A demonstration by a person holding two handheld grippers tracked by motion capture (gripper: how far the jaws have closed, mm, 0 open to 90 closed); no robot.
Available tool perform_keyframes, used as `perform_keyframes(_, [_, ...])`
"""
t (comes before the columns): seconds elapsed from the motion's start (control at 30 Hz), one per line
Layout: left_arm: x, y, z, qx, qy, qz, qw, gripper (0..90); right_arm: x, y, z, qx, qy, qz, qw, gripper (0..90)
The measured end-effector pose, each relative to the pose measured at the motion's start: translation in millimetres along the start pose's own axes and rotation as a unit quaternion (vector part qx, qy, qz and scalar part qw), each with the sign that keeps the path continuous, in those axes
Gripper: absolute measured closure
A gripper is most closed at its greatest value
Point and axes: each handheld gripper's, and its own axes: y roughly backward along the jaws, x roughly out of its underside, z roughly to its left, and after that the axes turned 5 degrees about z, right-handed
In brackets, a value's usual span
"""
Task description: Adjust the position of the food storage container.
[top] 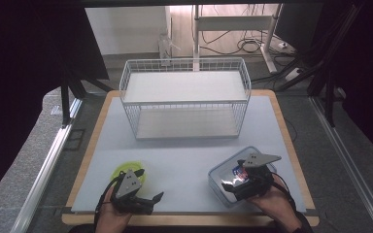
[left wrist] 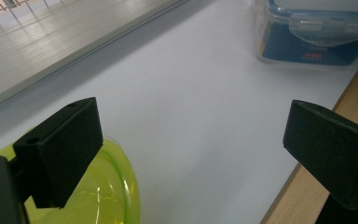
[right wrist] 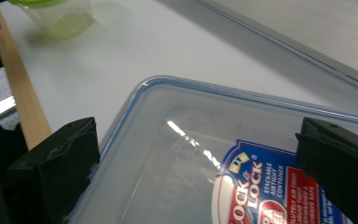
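Note:
A small yellow-green container (top: 124,171) stands at the front left of the white mat. My left gripper (top: 151,200) lies low just in front of it, pointing right. In the left gripper view the left gripper (left wrist: 196,135) is open with bare mat between its jaws, and the green container (left wrist: 112,186) sits behind its left jaw. A clear lidded box with a blue rim (top: 218,177) rests at the front right. My right gripper (top: 229,186) hovers over it. Seen from the right gripper (right wrist: 198,149), the jaws stand open above the labelled box lid (right wrist: 182,154).
A white two-shelf wire rack (top: 184,87) stands at the back middle of the mat (top: 184,155). A wooden board edge (top: 85,165) frames the mat. The green container (right wrist: 60,18) and the rack's lower shelf (right wrist: 307,32) lie beyond the box.

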Motion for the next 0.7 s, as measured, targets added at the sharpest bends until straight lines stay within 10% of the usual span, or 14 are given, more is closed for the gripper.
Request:
perform_keyframes(0.5, [-1.1,0.1,-4.1,0.007,-0.005,0.006,0.9999,8.2,-0.1,2.0,-0.6,0.011,0.002,-0.006,0.9999,9.3])
perform_keyframes(0.7, [-2.3,4.2,-5.5,0.009,-0.011,0.01,0.9998,29.9,-0.4,2.0,0.3,0.017,0.004,-0.005,0.9998,11.3])
